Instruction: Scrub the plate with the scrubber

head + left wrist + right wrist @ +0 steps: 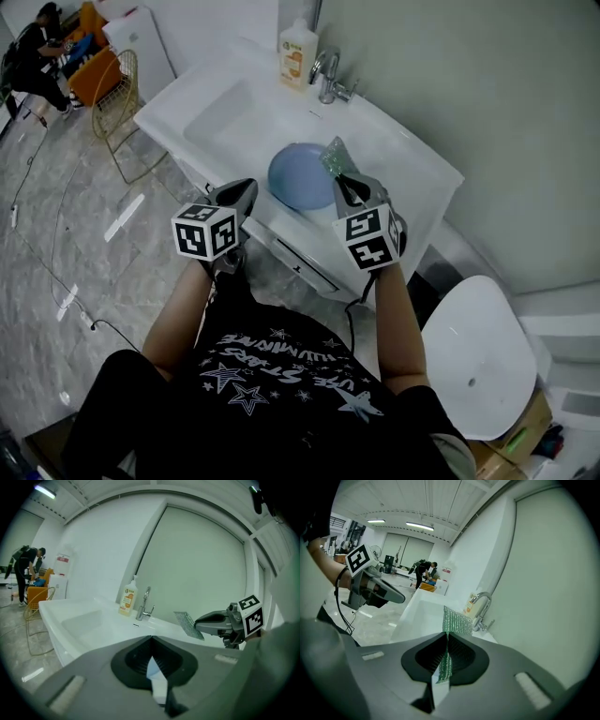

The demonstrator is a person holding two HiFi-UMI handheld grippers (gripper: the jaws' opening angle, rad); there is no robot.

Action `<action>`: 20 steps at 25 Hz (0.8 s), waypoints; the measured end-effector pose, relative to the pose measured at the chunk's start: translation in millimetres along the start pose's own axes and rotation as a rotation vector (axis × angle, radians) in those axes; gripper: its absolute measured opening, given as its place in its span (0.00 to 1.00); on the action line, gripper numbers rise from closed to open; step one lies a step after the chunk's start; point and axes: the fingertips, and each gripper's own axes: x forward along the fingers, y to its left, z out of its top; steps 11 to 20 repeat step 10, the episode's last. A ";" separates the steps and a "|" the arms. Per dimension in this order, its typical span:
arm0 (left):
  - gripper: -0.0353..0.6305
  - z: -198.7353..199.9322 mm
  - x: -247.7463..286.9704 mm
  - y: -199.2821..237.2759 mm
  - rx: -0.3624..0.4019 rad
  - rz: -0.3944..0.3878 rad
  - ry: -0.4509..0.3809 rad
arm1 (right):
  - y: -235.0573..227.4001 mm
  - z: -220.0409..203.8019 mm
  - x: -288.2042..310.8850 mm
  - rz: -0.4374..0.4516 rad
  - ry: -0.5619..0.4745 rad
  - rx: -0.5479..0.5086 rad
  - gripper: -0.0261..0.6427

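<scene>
Right gripper (347, 183), fingers clamped on one edge of the green scrubber (335, 156), poised at the rim of the blue plate (298, 178) lying loose on the white counter (417, 173); left gripper (242, 192) is closed and empty, so scrubbing pressure could slide the unheld plate toward the front edge.

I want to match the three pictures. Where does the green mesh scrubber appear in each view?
Head view: the green mesh scrubber above centre, in the right gripper, by the round blue plate.
Left gripper view: scrubber right of centre, at the right gripper's tip.
Right gripper view: scrubber at centre, between the jaws.
Shared landmark: the chrome tap.
</scene>
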 end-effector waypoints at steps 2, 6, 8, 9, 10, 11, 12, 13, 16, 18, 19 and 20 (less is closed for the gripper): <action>0.06 -3.5 -12.4 -6.4 -0.008 0.018 -0.008 | 5.2 -2.3 -4.5 0.015 -0.007 -0.002 0.11; 0.06 -18.9 -37.7 -14.5 0.001 0.043 0.003 | 20.6 -0.4 -12.7 0.046 -0.037 0.010 0.11; 0.06 -26.1 -44.2 -16.9 -0.006 0.043 0.003 | 25.0 0.1 -15.8 0.050 -0.049 0.020 0.11; 0.06 -29.4 -46.9 -17.8 -0.011 0.044 0.000 | 27.0 0.6 -16.6 0.053 -0.056 0.026 0.11; 0.06 -32.6 -49.5 -18.5 -0.017 0.044 -0.002 | 29.1 1.0 -17.3 0.055 -0.064 0.031 0.11; 0.06 -32.6 -49.5 -18.5 -0.017 0.044 -0.002 | 29.1 1.0 -17.3 0.055 -0.064 0.031 0.11; 0.06 -32.6 -49.5 -18.5 -0.017 0.044 -0.002 | 29.1 1.0 -17.3 0.055 -0.064 0.031 0.11; 0.06 -32.6 -49.5 -18.5 -0.017 0.044 -0.002 | 29.1 1.0 -17.3 0.055 -0.064 0.031 0.11; 0.06 -32.6 -49.5 -18.5 -0.017 0.044 -0.002 | 29.1 1.0 -17.3 0.055 -0.064 0.031 0.11; 0.06 -32.6 -49.5 -18.5 -0.017 0.044 -0.002 | 29.1 1.0 -17.3 0.055 -0.064 0.031 0.11; 0.06 -32.6 -49.5 -18.5 -0.017 0.044 -0.002 | 29.1 1.0 -17.3 0.055 -0.064 0.031 0.11; 0.06 -32.6 -49.5 -18.5 -0.017 0.044 -0.002 | 29.1 1.0 -17.3 0.055 -0.064 0.031 0.11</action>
